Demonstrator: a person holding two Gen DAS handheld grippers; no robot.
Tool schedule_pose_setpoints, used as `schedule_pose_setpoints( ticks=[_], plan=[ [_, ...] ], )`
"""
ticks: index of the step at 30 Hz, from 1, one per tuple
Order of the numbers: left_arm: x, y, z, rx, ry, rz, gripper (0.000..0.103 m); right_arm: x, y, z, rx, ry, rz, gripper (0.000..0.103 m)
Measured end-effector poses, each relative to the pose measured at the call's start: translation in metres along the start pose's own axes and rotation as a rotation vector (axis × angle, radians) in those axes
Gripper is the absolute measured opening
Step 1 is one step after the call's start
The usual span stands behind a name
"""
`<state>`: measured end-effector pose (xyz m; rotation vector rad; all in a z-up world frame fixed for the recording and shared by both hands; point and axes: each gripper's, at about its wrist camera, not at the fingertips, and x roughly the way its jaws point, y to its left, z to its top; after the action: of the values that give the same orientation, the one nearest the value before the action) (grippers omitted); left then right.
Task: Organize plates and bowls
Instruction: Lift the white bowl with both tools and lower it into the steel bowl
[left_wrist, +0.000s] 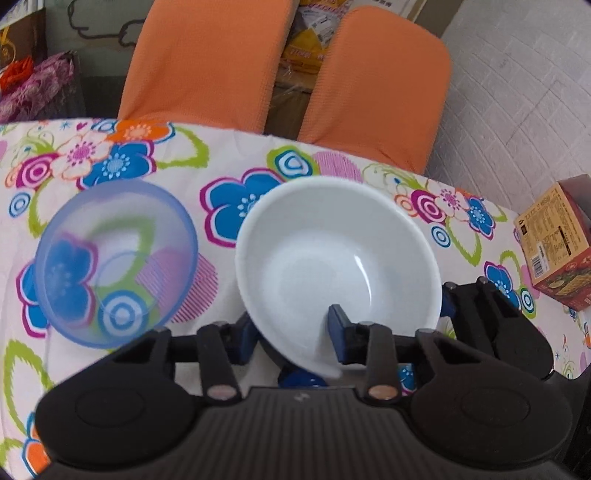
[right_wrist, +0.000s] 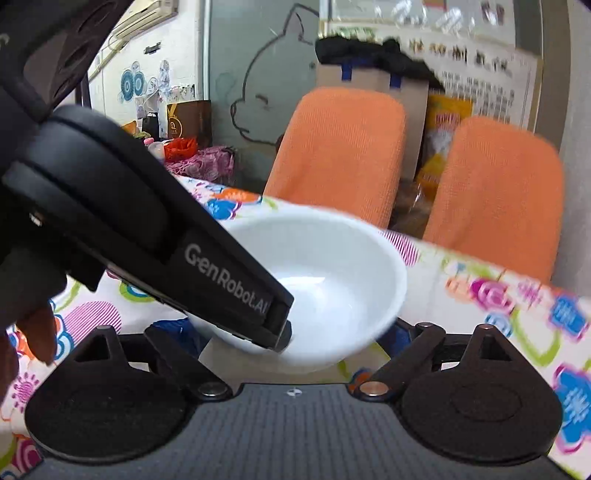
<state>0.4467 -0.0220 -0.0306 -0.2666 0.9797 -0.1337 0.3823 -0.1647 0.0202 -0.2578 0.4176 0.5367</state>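
Note:
A white bowl (left_wrist: 332, 254) hangs tilted above the floral tablecloth (left_wrist: 229, 155). My left gripper (left_wrist: 291, 328) is shut on its near rim, one blue pad inside the bowl and the other outside. To its left a translucent blue bowl (left_wrist: 114, 262) stands upright on the cloth. In the right wrist view the white bowl (right_wrist: 332, 266) sits just ahead of my right gripper (right_wrist: 288, 332), whose jaws stand wide open on either side of the bowl's base, tips hidden. The left gripper's black housing (right_wrist: 221, 280) reaches in from the left.
Two orange chair backs (left_wrist: 207, 62) (left_wrist: 380, 85) stand against the table's far edge. A printed cardboard box (left_wrist: 550, 243) lies at the table's right edge. A person's hand (right_wrist: 37, 332) shows at the left. Boxes and clutter fill the room behind.

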Motion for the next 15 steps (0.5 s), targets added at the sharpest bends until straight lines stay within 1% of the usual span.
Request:
schedule_pose_setpoints(
  ticks=[3, 6, 9, 11, 14, 15],
  plan=[
    [-0.024, -0.006, -0.002, 0.039, -0.036, -0.03, 0.033, -0.023, 0.004, 0.003, -0.009, -0.067, -0.013, 0.079],
    [-0.051, -0.021, -0.011, 0.093, -0.073, -0.041, 0.033, -0.053, 0.012, 0.007, -0.027, -0.089, -0.034, 0.079],
    [-0.078, -0.037, -0.028, 0.131, -0.072, -0.066, 0.033, -0.091, 0.023, 0.007, -0.05, -0.063, -0.056, 0.079],
    [-0.095, -0.045, -0.046, 0.14, -0.044, -0.093, 0.036, -0.119, 0.029, 0.003, -0.055, -0.031, -0.053, 0.079],
    [-0.119, -0.053, -0.082, 0.149, -0.005, -0.134, 0.039, -0.162, 0.043, -0.014, -0.063, 0.015, -0.046, 0.08],
    [-0.127, -0.056, -0.098, 0.156, 0.006, -0.142, 0.039, -0.174, 0.049, -0.022, -0.071, 0.028, -0.045, 0.08]
  ],
)
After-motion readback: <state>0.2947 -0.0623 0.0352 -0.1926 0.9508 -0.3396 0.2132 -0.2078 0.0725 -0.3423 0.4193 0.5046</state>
